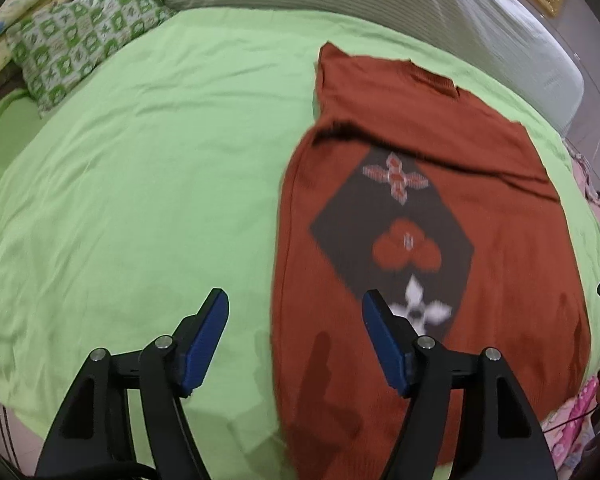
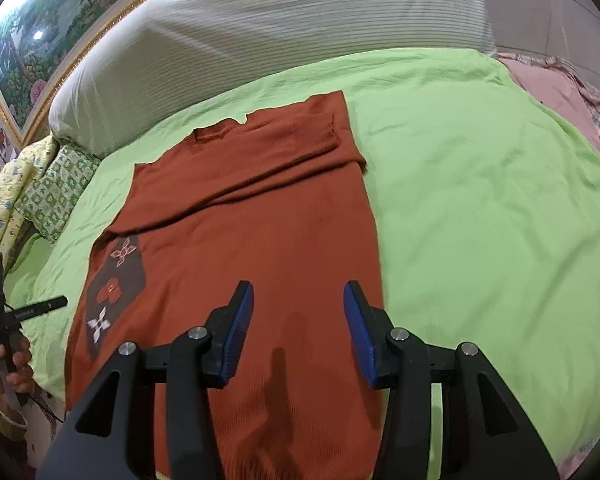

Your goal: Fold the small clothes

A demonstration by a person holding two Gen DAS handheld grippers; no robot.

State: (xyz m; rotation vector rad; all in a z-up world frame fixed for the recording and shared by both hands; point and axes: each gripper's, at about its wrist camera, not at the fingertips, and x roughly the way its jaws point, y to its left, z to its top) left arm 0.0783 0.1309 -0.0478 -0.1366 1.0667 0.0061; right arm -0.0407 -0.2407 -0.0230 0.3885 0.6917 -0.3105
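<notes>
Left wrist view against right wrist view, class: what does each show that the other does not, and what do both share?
Only the left wrist view shows the open left hand-held gripper from behind.

Only the right wrist view shows the open right hand-held gripper, the framed landscape painting, the pink cloth and the person's left hand.

Both show the rust-red sweater, flat on the green sheet, and the green patterned pillow.

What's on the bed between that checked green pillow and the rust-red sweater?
Nothing but bare green sheet, a little wrinkled. The left wrist view shows the whole stretch from the pillow to the sweater.
</notes>
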